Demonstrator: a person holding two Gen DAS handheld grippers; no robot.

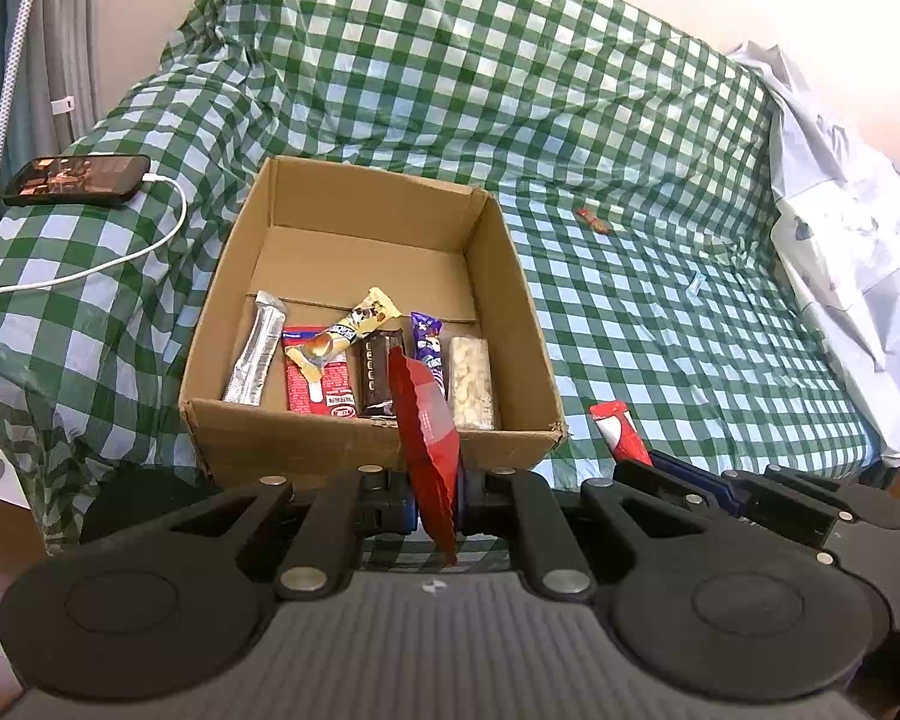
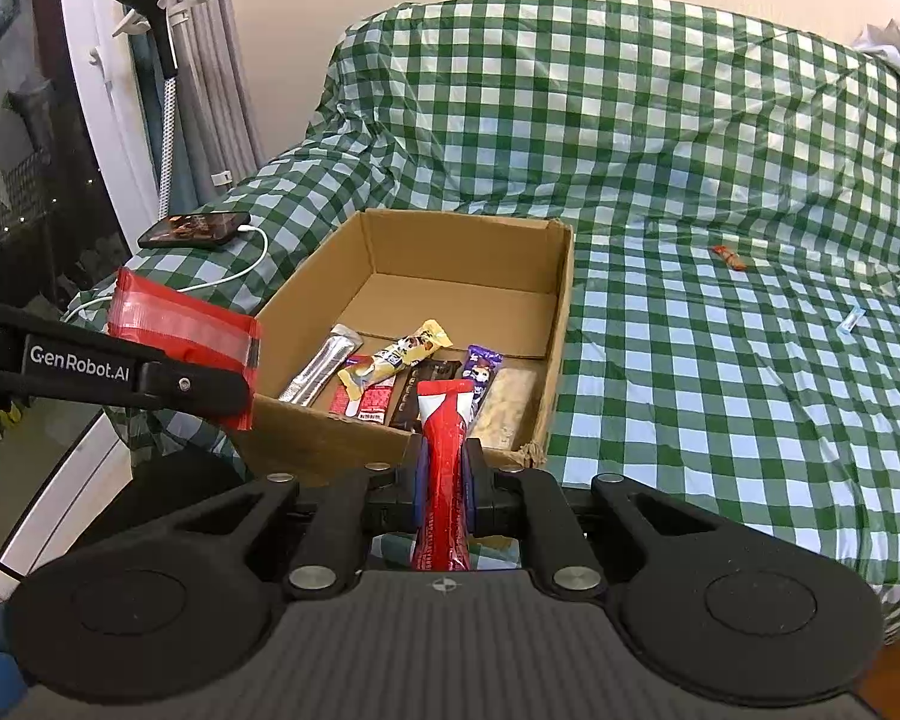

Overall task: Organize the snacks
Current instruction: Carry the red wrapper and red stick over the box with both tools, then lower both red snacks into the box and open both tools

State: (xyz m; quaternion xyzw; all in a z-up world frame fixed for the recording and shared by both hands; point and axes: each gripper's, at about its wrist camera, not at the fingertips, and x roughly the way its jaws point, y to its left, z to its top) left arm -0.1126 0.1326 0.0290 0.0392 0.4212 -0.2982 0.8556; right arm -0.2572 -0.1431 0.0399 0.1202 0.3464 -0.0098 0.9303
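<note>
An open cardboard box stands on a green-checked sofa seat. Several snack bars lie in a row along its near wall: silver, red, cream, dark brown, purple and pale nut. My left gripper is shut on a flat red packet, just before the box's near wall. My right gripper is shut on a red bar with a white end, in front of the box near its right corner. In the right wrist view the left gripper holds its red packet at the left.
A phone on a white cable lies on the sofa arm left of the box. A small orange wrapper and a tiny blue scrap lie on the seat to the right. White cloth is piled at the far right.
</note>
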